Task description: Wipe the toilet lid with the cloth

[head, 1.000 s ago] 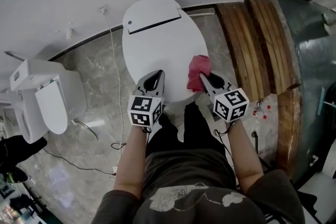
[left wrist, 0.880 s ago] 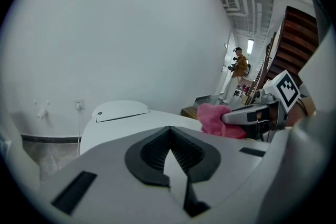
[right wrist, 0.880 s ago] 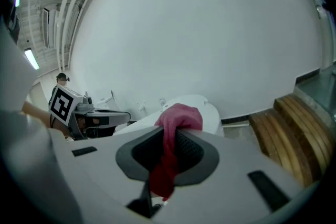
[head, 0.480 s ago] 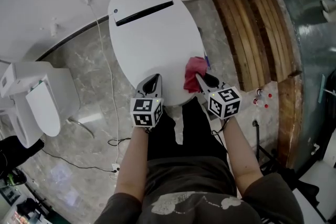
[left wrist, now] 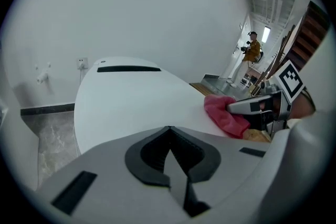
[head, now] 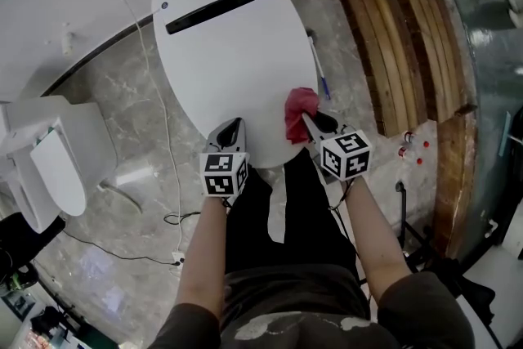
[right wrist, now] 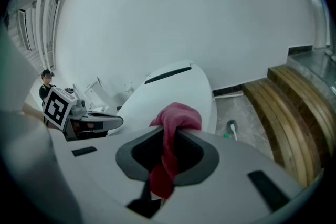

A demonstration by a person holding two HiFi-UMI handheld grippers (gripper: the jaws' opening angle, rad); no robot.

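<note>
Over the toilet lid (head: 229, 53) my right gripper (head: 311, 125) clamped the red cloth (head: 299, 112); my left gripper (head: 228, 132) was closed, empty.

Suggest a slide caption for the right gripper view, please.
Right gripper shut on a red cloth at the white toilet lid, with the left gripper alongside.

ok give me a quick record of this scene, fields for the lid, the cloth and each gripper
toilet lid: white, closed
cloth: red, bunched, at the lid's near right edge
right gripper: shut on cloth
left gripper: shut, empty, over the lid's near edge
cloth touching lid: cannot tell
nearby: second toilet at left, wooden steps at right
</note>
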